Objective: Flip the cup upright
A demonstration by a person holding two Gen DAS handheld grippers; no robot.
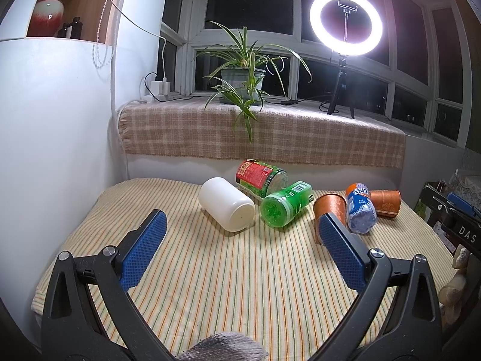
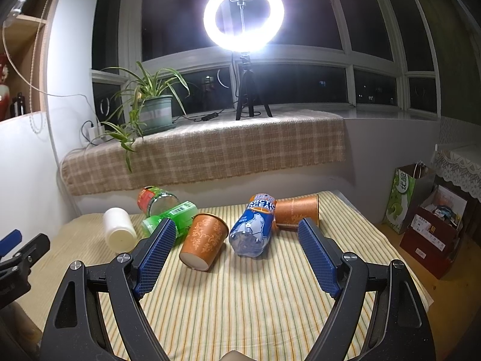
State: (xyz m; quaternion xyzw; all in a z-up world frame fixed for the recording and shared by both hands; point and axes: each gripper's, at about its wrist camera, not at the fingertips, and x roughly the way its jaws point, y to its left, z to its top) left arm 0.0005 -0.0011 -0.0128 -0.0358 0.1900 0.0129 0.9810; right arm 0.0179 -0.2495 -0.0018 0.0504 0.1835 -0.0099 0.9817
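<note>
Under my jaws: striped cloth (image 2: 240,300) over the table, everything on it tipped over. White jar (image 2: 119,232) at the left on its side; behind it a red-label bottle (image 2: 153,199) and a green bottle (image 2: 171,216), touching. Near cup (image 2: 204,240) lies base toward me (mouth facing the window). Blue bottle (image 2: 252,228) just beside it, far cup (image 2: 297,212) behind that, also on its side.
</note>
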